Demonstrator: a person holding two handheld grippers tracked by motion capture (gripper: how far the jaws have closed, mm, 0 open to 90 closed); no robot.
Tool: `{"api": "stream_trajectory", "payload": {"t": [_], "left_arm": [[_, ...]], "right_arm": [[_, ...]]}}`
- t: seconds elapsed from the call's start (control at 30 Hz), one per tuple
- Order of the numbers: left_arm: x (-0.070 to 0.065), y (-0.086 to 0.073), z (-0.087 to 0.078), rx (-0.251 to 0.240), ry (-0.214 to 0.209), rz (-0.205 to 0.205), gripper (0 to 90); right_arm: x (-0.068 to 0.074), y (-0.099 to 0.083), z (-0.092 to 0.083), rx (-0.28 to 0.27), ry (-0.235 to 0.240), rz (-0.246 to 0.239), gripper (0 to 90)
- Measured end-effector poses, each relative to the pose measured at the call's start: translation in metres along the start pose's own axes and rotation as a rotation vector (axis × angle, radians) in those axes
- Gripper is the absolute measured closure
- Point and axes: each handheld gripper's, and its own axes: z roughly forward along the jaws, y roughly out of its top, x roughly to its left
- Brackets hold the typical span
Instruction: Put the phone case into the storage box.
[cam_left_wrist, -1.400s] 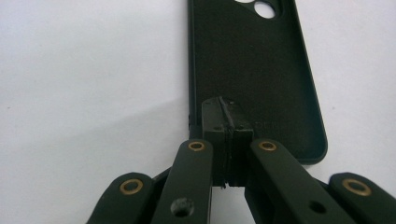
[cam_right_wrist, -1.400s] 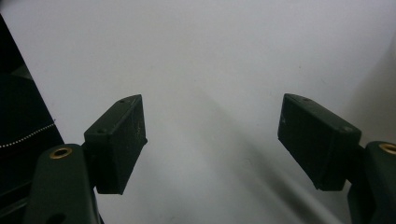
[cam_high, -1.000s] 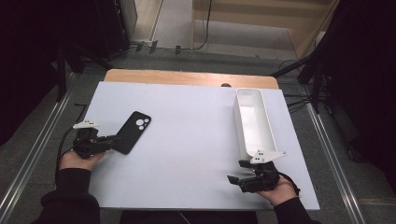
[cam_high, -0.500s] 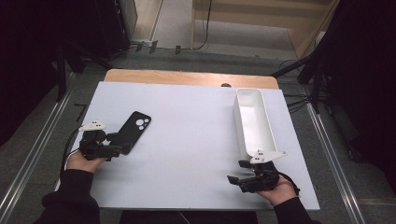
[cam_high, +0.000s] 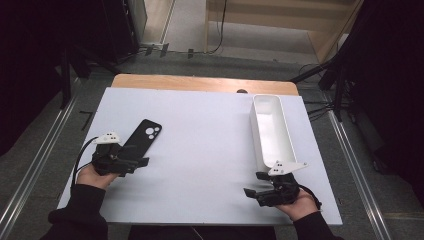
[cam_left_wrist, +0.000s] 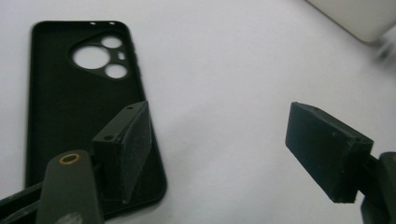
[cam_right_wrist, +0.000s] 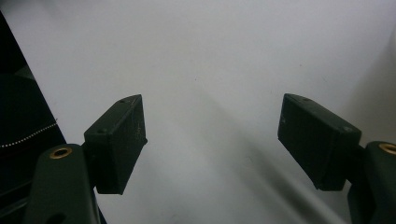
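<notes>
White table (cam_high: 200, 130), left gripper (cam_high: 142, 163) level beside phone case (cam_high: 141, 140) (jaws just spread, empty).

Black phone case (cam_high: 141, 140): soft, flat, inner side up, camera cutouts at far end. Lies aslant on left part of white table (cam_high: 200, 130), free of any grip.

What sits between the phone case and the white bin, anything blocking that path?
Nothing visible. The black phone case lies flat at the table's left, beside the open left tongs. The white bin stands at the right. Between them is bare white tabletop. The right tongs hover nearer the person, off that line.
</notes>
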Motion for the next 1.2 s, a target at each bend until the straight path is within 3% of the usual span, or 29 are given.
{"api": "stream_trajectory", "payload": {"t": [0.57,0.7,0.93,1.2], "left_arm": [[-0.036,-0.006,0.001,0.007,-0.052,0.045,22.4],[-0.044,-0.007,0.005,0.032,-0.051,0.064,22.4],[-0.051,-0.008,0.006,0.026,-0.068,0.038,22.5],[-0.051,-0.009,0.008,0.042,-0.074,0.044,22.5]], "right_arm": [[0.0,-0.001,-0.001,-0.002,-0.006,0.0,21.8],[-0.001,0.0,-0.001,0.0,-0.003,0.002,21.8],[-0.001,-0.001,-0.001,-0.003,-0.003,0.0,21.8],[0.0,-0.001,-0.001,-0.009,-0.005,-0.003,21.8]]}}
